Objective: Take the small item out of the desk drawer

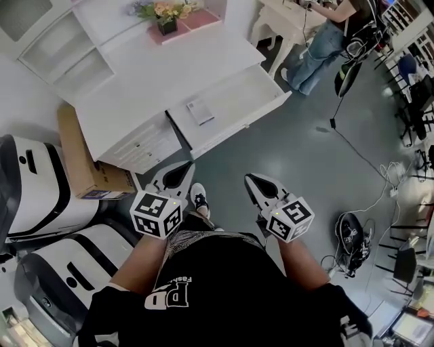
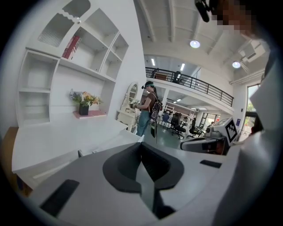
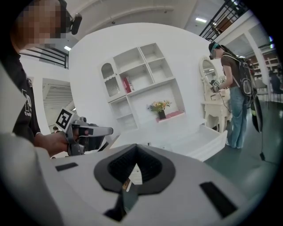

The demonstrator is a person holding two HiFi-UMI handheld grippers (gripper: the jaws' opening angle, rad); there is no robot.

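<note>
The white desk [image 1: 169, 74] has its right drawer [image 1: 271, 101] pulled out. A small flat grey-white item [image 1: 200, 110] lies at the drawer's left end. Both grippers hang near my body over the grey floor, well short of the drawer. My left gripper [image 1: 178, 175] [image 2: 143, 170] is shut with nothing in it. My right gripper [image 1: 261, 186] [image 3: 132, 176] also tapers to a shut point. A white sliver with a brown speck shows in its hollow, and I cannot tell what that is. Each gripper view shows the other gripper: the right gripper [image 2: 208, 143], the left gripper [image 3: 108, 130].
A cardboard box [image 1: 85, 162] leans under the desk's left end, beside two white machines [image 1: 41, 196]. A flower pot [image 1: 166, 17] stands on the desk top under the shelves. A person [image 1: 325, 41] stands at another white table. Cables [image 1: 352, 146] and office chairs lie to the right.
</note>
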